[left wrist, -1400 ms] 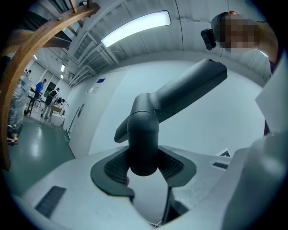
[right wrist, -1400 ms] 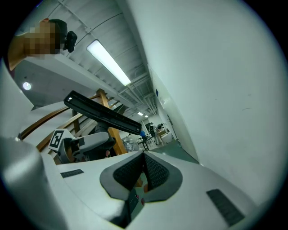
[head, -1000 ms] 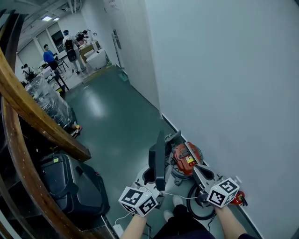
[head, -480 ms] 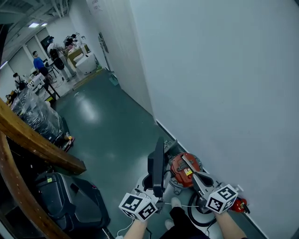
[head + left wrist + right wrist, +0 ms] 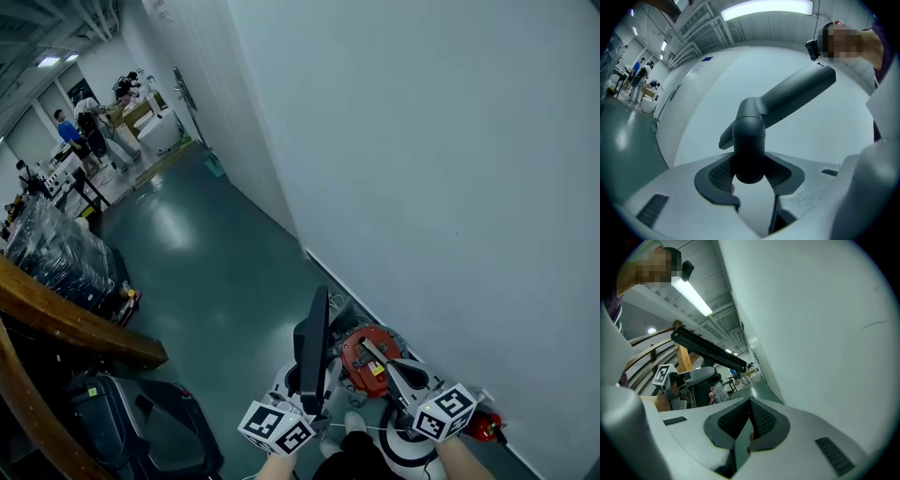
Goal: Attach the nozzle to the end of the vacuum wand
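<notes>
While held out over the green floor (image 5: 216, 272), grips the nozzle (image 5: 787, 96) by its round dark neck in the left gripper (image 5: 750, 174), with the jaws spread wide and the pads pressed on either side of that neck. Carries the nozzle's long flat head raised above the jaws, just beside the right gripper (image 5: 750, 420). Shows that right gripper with pads pressed together and nothing between them. Hangs both over a red vacuum canister (image 5: 354, 361) on the floor, close by the white wall (image 5: 450, 187).
</notes>
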